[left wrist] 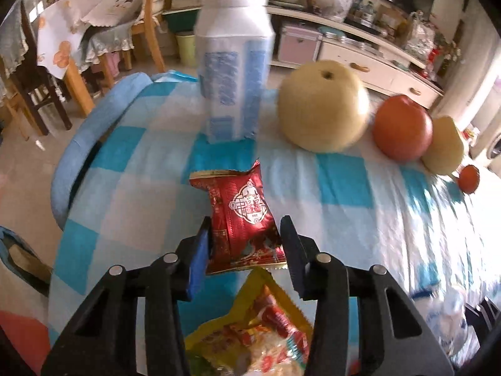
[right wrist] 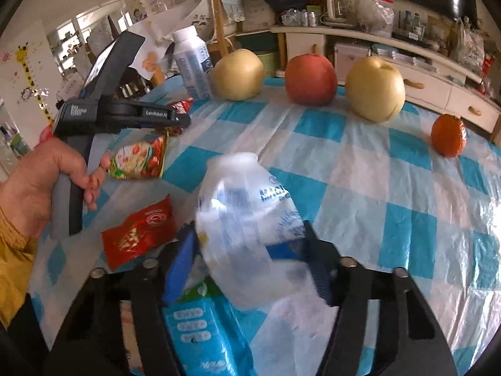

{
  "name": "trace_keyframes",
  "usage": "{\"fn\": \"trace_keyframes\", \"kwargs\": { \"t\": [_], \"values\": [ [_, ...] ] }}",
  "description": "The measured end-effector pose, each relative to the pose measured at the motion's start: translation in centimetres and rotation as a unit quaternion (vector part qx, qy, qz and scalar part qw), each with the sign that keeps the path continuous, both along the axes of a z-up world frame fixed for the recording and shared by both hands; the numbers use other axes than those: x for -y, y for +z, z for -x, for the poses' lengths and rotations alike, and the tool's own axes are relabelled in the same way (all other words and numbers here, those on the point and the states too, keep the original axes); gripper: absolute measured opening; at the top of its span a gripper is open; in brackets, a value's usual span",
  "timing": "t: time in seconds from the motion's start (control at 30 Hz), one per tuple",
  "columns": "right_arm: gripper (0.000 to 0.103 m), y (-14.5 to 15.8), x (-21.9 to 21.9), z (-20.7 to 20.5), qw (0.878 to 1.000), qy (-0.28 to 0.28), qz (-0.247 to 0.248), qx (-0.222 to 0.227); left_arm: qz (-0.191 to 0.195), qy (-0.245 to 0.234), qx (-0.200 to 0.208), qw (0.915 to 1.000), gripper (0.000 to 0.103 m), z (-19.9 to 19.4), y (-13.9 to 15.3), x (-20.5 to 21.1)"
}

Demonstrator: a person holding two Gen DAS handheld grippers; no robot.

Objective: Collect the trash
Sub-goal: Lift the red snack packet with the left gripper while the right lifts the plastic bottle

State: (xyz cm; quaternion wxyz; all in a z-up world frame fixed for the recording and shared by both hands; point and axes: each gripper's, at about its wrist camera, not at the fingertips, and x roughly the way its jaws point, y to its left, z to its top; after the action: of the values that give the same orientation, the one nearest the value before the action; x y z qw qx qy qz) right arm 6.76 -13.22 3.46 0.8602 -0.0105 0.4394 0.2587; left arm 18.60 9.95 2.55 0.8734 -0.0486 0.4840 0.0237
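My left claw (left wrist: 245, 238) points down at a blue-and-white checked cloth (left wrist: 344, 188), its jaws either side of a red wrapper (left wrist: 244, 219); the left pad looks to touch the wrapper's edge, while the right one stands just clear. Below the wrapper, nearer me, lies a yellow packet (left wrist: 250, 329). Beyond it a white bottle (left wrist: 233, 59) stands upright. To its right sit a pear (left wrist: 322, 106), a red apple (left wrist: 402, 128), a second pear (left wrist: 443, 147) and a small orange fruit (left wrist: 468, 179), in a row along the far edge.
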Motion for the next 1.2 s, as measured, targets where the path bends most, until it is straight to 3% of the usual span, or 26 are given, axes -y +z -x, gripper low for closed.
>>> {"fn": "trace_keyframes", "kwargs": {
  "t": [0.37, 0.7, 1.2],
  "values": [
    [0.061, 0.6, 0.8, 1.7, 1.000, -0.001, -0.002, 0.002, 0.064, -0.054, 0.013, 0.9964, 0.045, 6.2, 0.1, 3.6],
    [0.061, 3.2, 2.7, 4.2, 0.998, -0.023, -0.043, 0.032, 0.100, -0.089, 0.039, 0.9901, 0.045, 11.6, 1.2, 6.0],
    [0.061, 4.7, 1.7, 7.7, 0.996, -0.015, -0.081, 0.029, 0.169, -0.069, 0.099, 0.9783, 0.045, 18.7, 4.6, 2.8]
  ]
}}
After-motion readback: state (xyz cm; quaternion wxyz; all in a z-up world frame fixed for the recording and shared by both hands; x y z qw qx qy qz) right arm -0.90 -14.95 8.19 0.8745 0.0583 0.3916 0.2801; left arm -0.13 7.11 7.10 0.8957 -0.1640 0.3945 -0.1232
